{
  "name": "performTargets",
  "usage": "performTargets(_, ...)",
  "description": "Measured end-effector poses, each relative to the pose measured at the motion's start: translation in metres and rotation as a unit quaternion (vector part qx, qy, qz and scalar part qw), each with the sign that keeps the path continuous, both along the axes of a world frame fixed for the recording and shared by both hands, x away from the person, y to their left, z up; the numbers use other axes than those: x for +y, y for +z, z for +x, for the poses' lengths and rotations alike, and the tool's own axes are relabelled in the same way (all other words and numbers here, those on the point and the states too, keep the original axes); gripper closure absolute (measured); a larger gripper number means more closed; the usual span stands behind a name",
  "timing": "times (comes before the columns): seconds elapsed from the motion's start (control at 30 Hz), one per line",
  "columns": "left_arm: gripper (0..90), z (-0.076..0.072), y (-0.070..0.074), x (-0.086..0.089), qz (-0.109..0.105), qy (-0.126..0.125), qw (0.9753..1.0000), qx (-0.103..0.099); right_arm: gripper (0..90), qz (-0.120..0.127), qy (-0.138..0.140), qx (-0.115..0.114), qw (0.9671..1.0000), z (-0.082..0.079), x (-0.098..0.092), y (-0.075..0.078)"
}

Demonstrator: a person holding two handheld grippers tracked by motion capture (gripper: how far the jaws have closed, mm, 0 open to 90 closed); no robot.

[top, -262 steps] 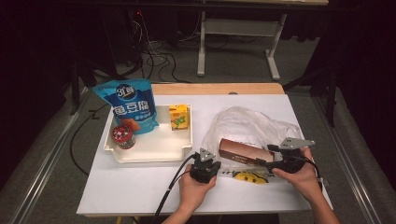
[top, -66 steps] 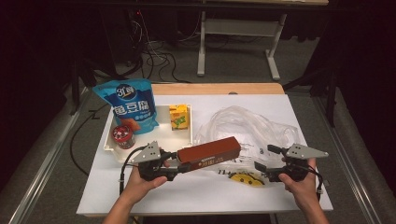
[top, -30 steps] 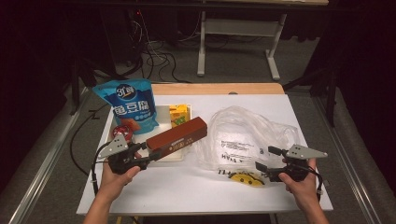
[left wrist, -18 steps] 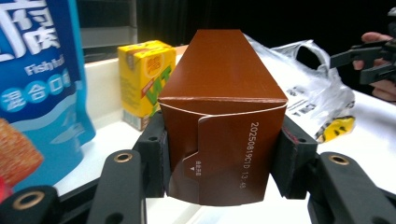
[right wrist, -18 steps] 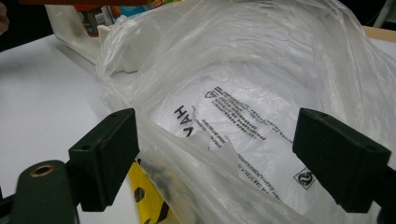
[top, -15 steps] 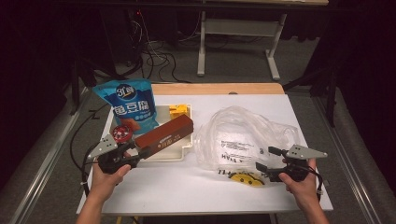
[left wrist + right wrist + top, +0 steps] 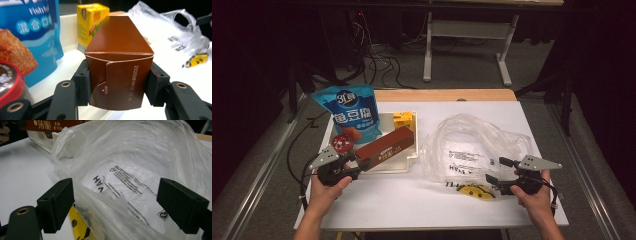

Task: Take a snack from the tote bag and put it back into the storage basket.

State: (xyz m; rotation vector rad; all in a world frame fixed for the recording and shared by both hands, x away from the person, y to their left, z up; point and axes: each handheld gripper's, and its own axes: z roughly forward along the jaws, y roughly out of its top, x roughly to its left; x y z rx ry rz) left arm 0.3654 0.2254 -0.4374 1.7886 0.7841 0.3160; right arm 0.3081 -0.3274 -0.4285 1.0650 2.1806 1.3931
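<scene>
My left gripper (image 7: 356, 166) (image 7: 119, 82) is shut on one end of a long brown carton (image 7: 386, 148) (image 7: 119, 52), held over the white tray (image 7: 409, 162) with its far end toward the yellow juice box (image 7: 403, 121) (image 7: 91, 21). In the tray stand a blue snack bag (image 7: 350, 114) (image 7: 27, 37) and a red-lidded cup (image 7: 343, 143) (image 7: 8, 77). At the table's front right my right gripper (image 7: 497, 170) (image 7: 122, 205) is open, its jaws astride the edge of a crumpled clear plastic bag (image 7: 474, 147) (image 7: 140, 167). A yellow printed patch (image 7: 475, 190) (image 7: 78, 225) lies under the bag's near edge.
The white table (image 7: 412, 200) has bare surface along its front middle. A wooden strip (image 7: 447, 95) runs along the far edge. Cables (image 7: 377, 60) and a desk frame (image 7: 467, 35) lie on the dark floor beyond. A cable (image 7: 294, 150) trails off the left side.
My left gripper has carried the brown carton from the table's front middle leftward and down over the tray. The right gripper has stayed open at the bag.
</scene>
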Motion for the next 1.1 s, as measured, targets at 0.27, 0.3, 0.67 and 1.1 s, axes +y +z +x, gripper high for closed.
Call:
performTargets(0.27, 48.1, 0.005, -0.013, -0.006, 0.017, 0.002, 0.9998, 0.013, 14.8, -0.002, 0.001, 0.000, 1.0000, 0.000, 0.001, 0.000)
performTargets(0.3, 48.0, 0.005, -0.016, -0.006, 0.020, 0.001, 0.9997, 0.017, 14.9, -0.002, 0.001, 0.001, 1.0000, 0.000, 0.001, 0.000)
performTargets(0.67, 45.8, 0.003, -0.031, -0.008, 0.045, -0.002, 0.9985, 0.033, 14.9, -0.001, -0.002, 0.003, 1.0000, 0.000, 0.000, -0.002)
performTargets(1.1, 21.7, -0.014, -0.012, -0.006, 0.030, 0.052, 0.9974, 0.041, 14.9, -0.002, -0.003, 0.001, 1.0000, -0.002, -0.004, -0.002)
